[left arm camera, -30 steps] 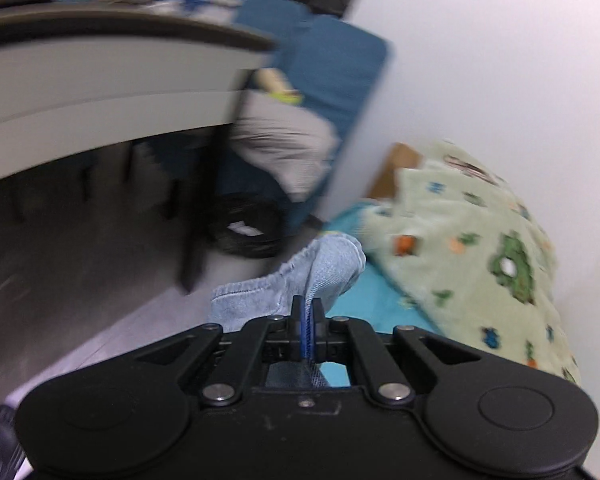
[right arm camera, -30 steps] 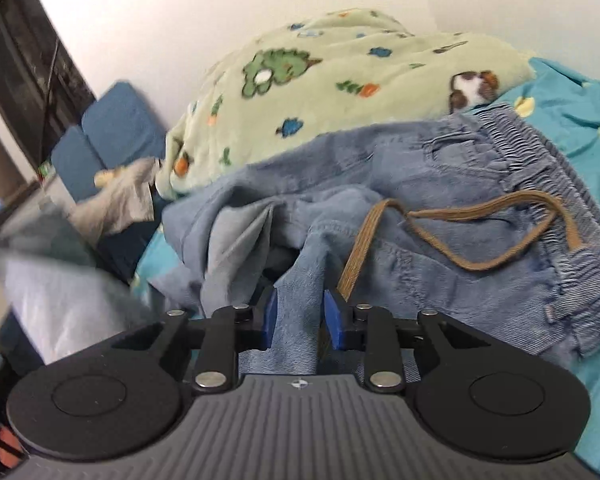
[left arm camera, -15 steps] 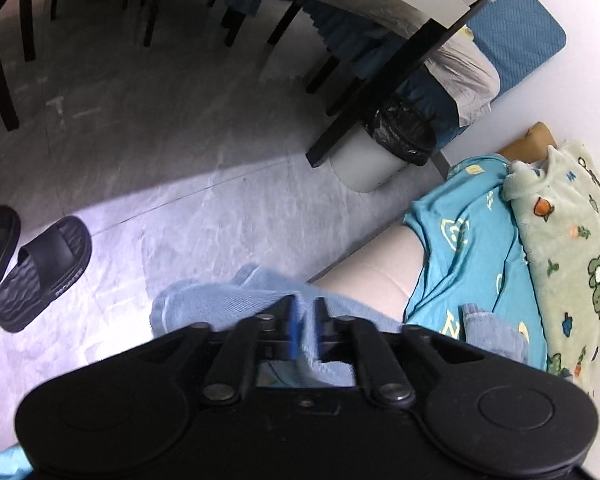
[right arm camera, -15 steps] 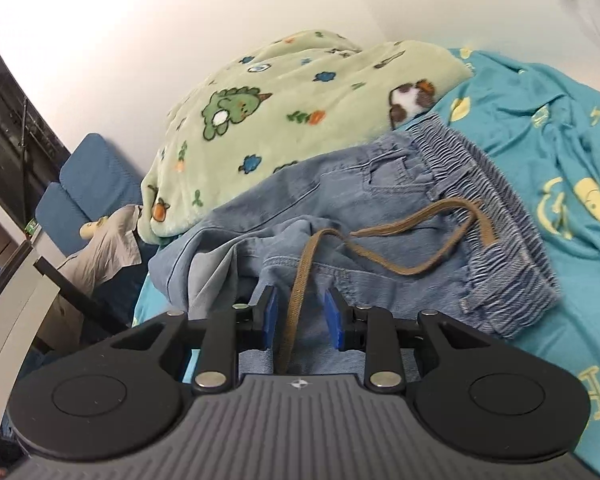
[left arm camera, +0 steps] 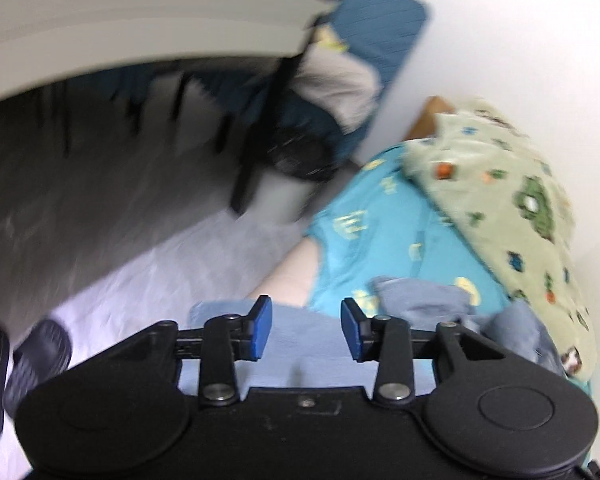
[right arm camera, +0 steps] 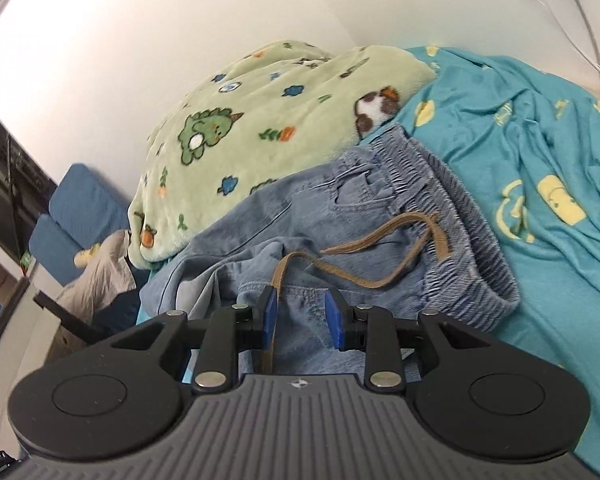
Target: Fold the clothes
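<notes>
Left gripper (left arm camera: 306,330): the jaws are opening, with a clear gap between the blue pads (left arm camera: 260,328). Pale denim of the jeans (left arm camera: 300,356) lies below and between them; neither pad presses on it. This denim sits at the bed's near edge, above the floor (left arm camera: 120,248). More denim folds lie to the right on the teal sheet (left arm camera: 384,236). The left-wrist view is blurred.

Right gripper (right arm camera: 300,316): the jaws stand partly apart with jeans (right arm camera: 320,216) fabric bunched between the pads. The fabric fills the gap and touches both pads, so the gripper holds it. A brown drawstring (right arm camera: 364,276) runs down beside the left pad (right arm camera: 269,316) and loops across the jeans toward the elastic waistband (right arm camera: 460,232).

Jeans position: crumpled on the bed, waistband toward the right, resting on the teal sheet (right arm camera: 540,152). The far side of the jeans touches the green blanket (right arm camera: 260,120), which is heaped against the wall (right arm camera: 180,20).

Surroundings: two black slippers (left arm camera: 20,364) lie on the floor at lower left. A table (left arm camera: 120,20) with dark legs stands beyond, with a black bin (left arm camera: 300,156) beside one leg. A blue cushion (right arm camera: 76,208) stands against the wall past the bed end.
</notes>
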The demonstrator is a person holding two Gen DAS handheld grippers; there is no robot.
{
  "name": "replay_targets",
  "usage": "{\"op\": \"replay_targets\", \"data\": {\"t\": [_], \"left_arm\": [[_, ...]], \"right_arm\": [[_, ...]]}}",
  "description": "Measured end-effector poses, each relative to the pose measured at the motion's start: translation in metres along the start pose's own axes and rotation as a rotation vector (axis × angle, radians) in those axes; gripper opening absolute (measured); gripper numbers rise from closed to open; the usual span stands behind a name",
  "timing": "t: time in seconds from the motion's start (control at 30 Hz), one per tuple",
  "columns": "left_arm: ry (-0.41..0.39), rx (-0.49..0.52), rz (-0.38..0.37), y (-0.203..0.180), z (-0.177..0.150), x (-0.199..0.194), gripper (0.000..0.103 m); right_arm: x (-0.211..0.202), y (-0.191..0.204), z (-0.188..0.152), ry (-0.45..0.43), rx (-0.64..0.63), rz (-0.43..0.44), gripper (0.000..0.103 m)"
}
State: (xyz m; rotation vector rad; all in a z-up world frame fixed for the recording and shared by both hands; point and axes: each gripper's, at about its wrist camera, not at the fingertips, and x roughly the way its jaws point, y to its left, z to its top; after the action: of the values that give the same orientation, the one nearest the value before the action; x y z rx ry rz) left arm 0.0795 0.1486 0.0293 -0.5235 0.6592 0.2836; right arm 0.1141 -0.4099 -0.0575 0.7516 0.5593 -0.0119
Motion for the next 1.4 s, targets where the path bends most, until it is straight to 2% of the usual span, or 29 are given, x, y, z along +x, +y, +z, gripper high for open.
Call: {"op": "replay_targets", "data": {"t": [0.13,0.2,0.27,0.4,0.5,0.6,0.67,0.73,0.8,0.87,1.0,1.03,1.1,1.17,1.23,1.4], "left_arm": [[-0.021,0.118,-0.113,-0.054,-0.016,-0.006,0.036],[-0.066,0.186,-0.148,-0.077,-0.028,-0.011,0.037],[-0.07,0.268,-0.179,-0.101,-0.041,-0.009,0.037],[-0.047,0.334,-0.249,-0.131,-0.073,-0.001,0.037],[-0.011,0.362,-0.291,-0.142,-0.095,0.015,0.037],[0.035,0.363,-0.311,-0.138,-0.11,0.034,0.037],[0.076,0.333,-0.327,-0.129,-0.115,0.045,0.037],[0.1,0.313,-0.34,-0.124,-0.116,0.051,0.037],[0.108,0.296,-0.361,-0.122,-0.114,0.055,0.037],[0.112,0.285,-0.377,-0.121,-0.111,0.057,0.038],[0.135,0.271,-0.41,-0.119,-0.106,0.059,0.038],[0.127,0.27,-0.416,-0.118,-0.105,0.058,0.038],[0.106,0.277,-0.416,-0.117,-0.102,0.055,0.038],[0.091,0.278,-0.409,-0.116,-0.099,0.056,0.038],[0.087,0.268,-0.409,-0.113,-0.096,0.057,0.038],[0.076,0.249,-0.407,-0.11,-0.091,0.059,0.038]], "right_arm": [[-0.011,-0.016,0.007,0.003,0.077,0.01,0.031],[-0.014,-0.02,0.007,0.007,0.079,-0.026,0.031],[-0.014,-0.024,0.004,0.026,0.083,-0.058,0.032],[-0.017,-0.044,0.001,0.035,0.215,-0.048,0.035],[-0.019,-0.058,0.0,0.031,0.304,-0.071,0.035],[-0.016,-0.074,-0.003,0.044,0.413,-0.127,0.037],[-0.012,-0.086,-0.007,0.054,0.492,-0.169,0.049],[-0.006,-0.092,-0.009,0.057,0.536,-0.212,0.053],[0.004,-0.091,-0.009,0.06,0.528,-0.25,0.06],[0.02,-0.088,-0.008,0.074,0.511,-0.276,0.071],[0.053,-0.085,-0.006,0.118,0.438,-0.307,0.073],[0.06,-0.082,-0.005,0.126,0.403,-0.324,0.073],[0.067,-0.08,-0.004,0.115,0.35,-0.345,0.064],[0.066,-0.075,-0.003,0.1,0.308,-0.358,0.042],[0.056,-0.066,0.001,0.071,0.268,-0.336,0.03],[0.009,-0.032,0.027,-0.088,0.167,-0.261,0.024]]}}
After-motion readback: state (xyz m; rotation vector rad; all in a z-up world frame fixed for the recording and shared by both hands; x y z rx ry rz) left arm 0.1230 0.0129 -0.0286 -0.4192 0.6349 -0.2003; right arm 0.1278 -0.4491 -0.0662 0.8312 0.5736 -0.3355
